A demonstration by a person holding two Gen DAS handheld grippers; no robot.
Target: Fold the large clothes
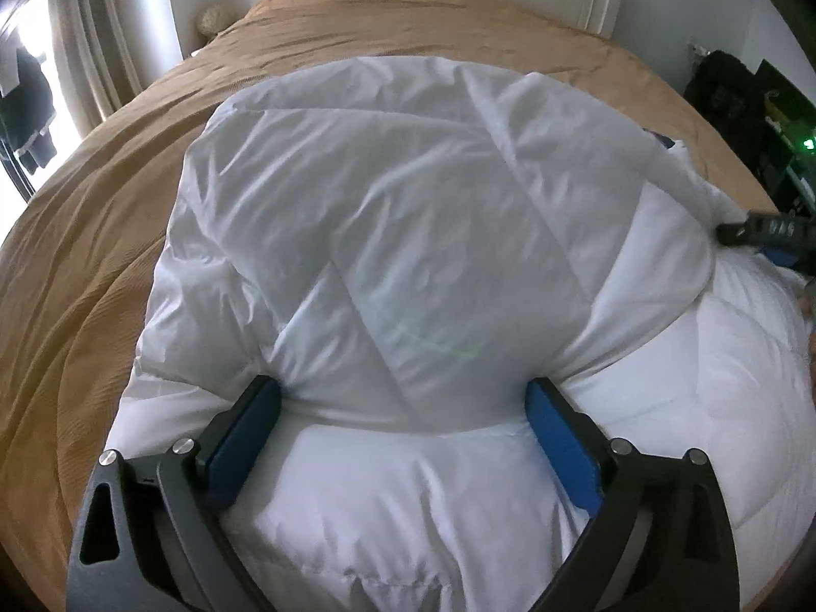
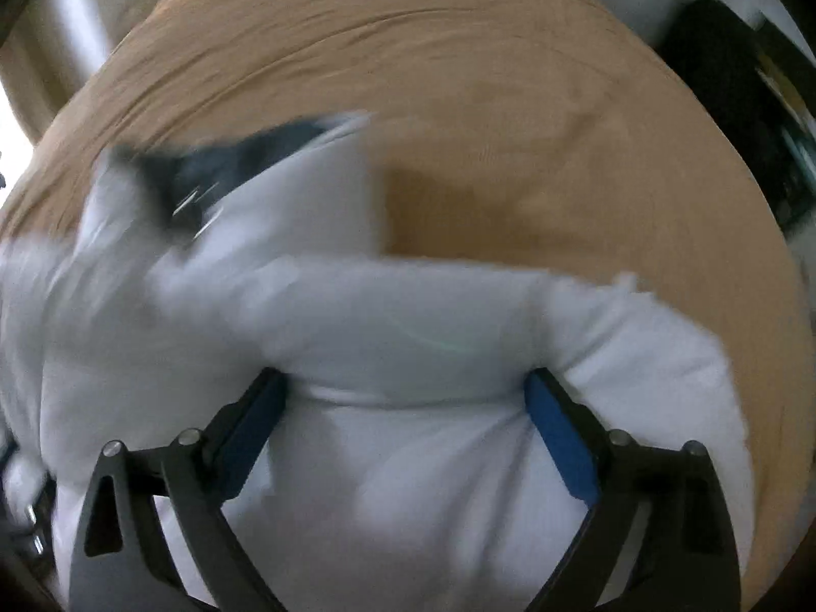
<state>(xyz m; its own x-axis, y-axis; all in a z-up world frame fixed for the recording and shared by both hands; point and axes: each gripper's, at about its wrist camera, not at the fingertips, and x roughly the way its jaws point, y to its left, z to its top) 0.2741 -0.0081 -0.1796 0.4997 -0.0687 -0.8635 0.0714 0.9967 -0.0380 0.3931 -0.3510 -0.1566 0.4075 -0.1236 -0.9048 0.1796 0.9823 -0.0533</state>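
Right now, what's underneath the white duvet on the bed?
The white duvet lies on a tan bedspread, which shows all around it. Directly beneath, the bedspread is covered, so anything lying there cannot be seen.

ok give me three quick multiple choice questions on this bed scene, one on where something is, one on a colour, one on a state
1. Where does the white padded garment lie?
A. on the bed cover
B. on a chair
C. on the floor

2. What colour is the bed cover?
A. grey
B. tan
C. green

3. How does the left gripper stand?
A. shut empty above the bed
B. wide apart, clear of all fabric
C. its fingers either side of a bunched fold of the garment

Answers:
1. A, the white fabric spreads over the cover in both views.
2. B, the cover shows tan all round the garment.
3. C, the blue pads press into the fold from both sides; the right gripper stands likewise, though that view is blurred.
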